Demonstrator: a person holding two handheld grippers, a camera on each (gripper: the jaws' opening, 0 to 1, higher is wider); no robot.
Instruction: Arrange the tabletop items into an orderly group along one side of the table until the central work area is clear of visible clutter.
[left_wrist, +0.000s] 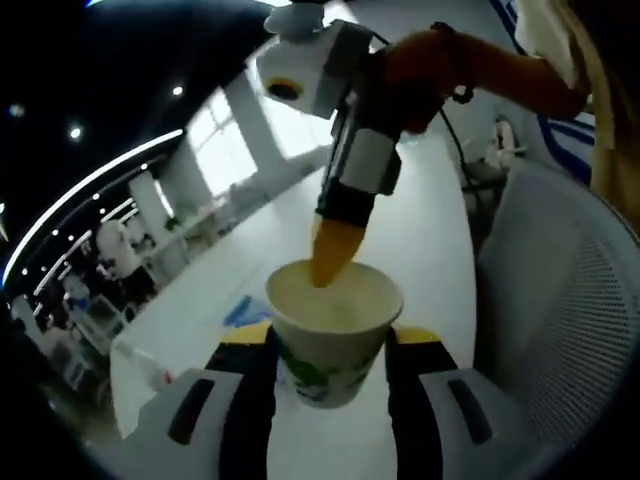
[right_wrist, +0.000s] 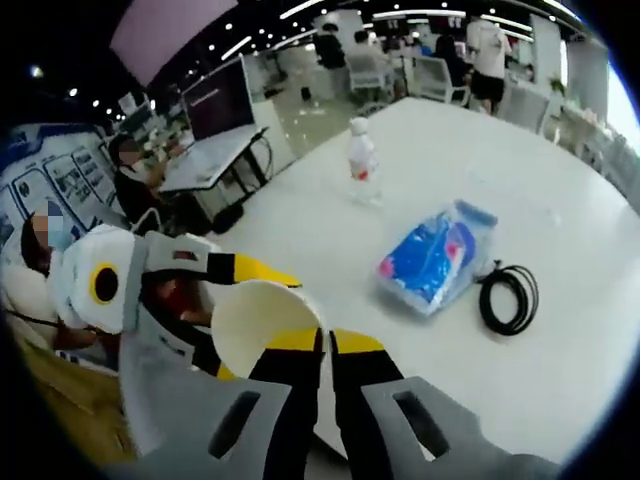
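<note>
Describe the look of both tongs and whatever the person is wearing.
The left tongs have black jaws with yellow tips on pale grey slotted bases. The right tongs match; seen from the left gripper view they show an orange-yellow tip, black-and-white neck and white housing with a thin black cable. The sleeve is orange.

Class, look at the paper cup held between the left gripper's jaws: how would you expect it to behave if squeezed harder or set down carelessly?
The paper cup has thin walls and an open top, so a harder squeeze from the left gripper would probably buckle it. It looks empty, so likely light and easy to tip. The right gripper has its tips at the rim, which could dent that edge.
</note>
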